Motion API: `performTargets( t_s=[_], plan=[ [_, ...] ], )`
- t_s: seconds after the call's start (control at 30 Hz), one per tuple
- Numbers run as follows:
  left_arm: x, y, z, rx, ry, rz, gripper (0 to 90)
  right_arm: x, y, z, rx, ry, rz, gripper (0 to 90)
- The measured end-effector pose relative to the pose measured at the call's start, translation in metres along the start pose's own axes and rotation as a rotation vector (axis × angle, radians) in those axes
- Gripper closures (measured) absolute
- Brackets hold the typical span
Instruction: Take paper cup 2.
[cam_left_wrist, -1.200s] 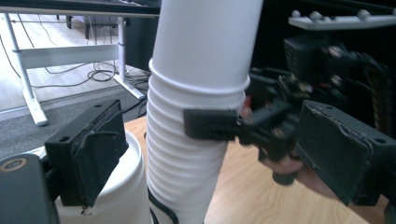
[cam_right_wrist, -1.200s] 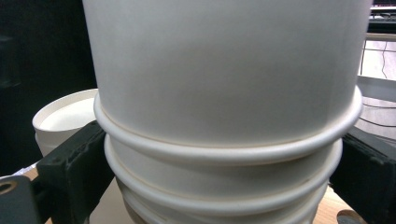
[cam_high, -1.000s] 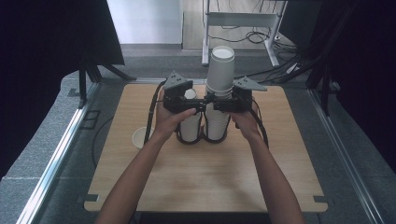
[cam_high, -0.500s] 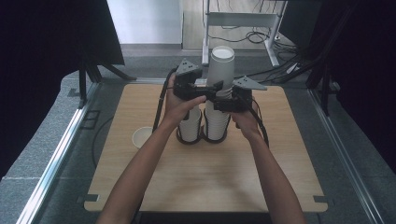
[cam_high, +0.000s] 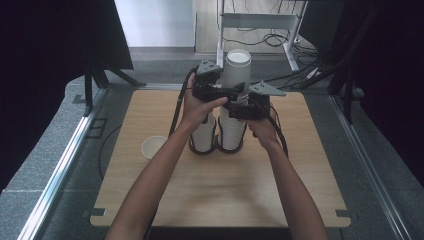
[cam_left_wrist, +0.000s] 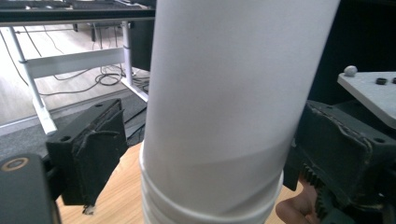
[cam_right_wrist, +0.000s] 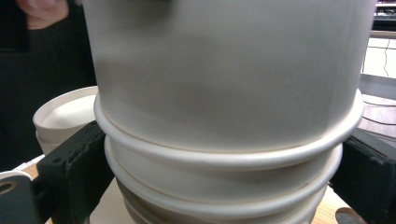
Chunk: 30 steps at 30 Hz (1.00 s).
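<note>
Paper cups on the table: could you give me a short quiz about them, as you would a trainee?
1. True or false: the lone cup lies on its side.
2. How many cup stacks stand on the table?
3. Which tool has its jaws either side of the top cup? A: left tool. B: right tool.
Key: 1 false, it stands upright. 2 two: the tall stack and the short stack. 3 A.
</note>
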<state>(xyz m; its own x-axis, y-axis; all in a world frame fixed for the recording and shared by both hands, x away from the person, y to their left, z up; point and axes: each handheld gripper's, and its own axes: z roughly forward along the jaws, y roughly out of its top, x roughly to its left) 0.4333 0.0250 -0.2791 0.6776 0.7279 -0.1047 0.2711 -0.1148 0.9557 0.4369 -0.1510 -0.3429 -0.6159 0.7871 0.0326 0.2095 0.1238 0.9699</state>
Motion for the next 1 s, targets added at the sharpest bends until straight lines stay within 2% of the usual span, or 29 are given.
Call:
performTargets(
  t_s=[0.23,0.4,0.53,0.6,1.0],
  plan=[
    [-0.002,0.005,0.010,-0.018,0.007,0.024,9.1,0.000,0.000,0.000,0.002,-0.001,0.001,3.0],
    [-0.006,0.008,0.015,-0.042,0.016,0.024,10.6,0.000,0.001,0.000,0.004,-0.003,0.005,3.0],
    [-0.001,0.009,0.023,-0.028,-0.007,0.016,10.8,0.001,0.001,0.000,0.006,-0.003,0.003,3.1],
    [0.000,0.008,0.024,-0.038,-0.022,0.017,13.0,0.000,0.001,0.001,0.006,-0.004,0.004,3.1],
    [0.000,0.008,0.023,-0.046,-0.028,0.026,16.3,0.000,0.000,0.001,-0.001,-0.004,0.000,3.1]
  ],
)
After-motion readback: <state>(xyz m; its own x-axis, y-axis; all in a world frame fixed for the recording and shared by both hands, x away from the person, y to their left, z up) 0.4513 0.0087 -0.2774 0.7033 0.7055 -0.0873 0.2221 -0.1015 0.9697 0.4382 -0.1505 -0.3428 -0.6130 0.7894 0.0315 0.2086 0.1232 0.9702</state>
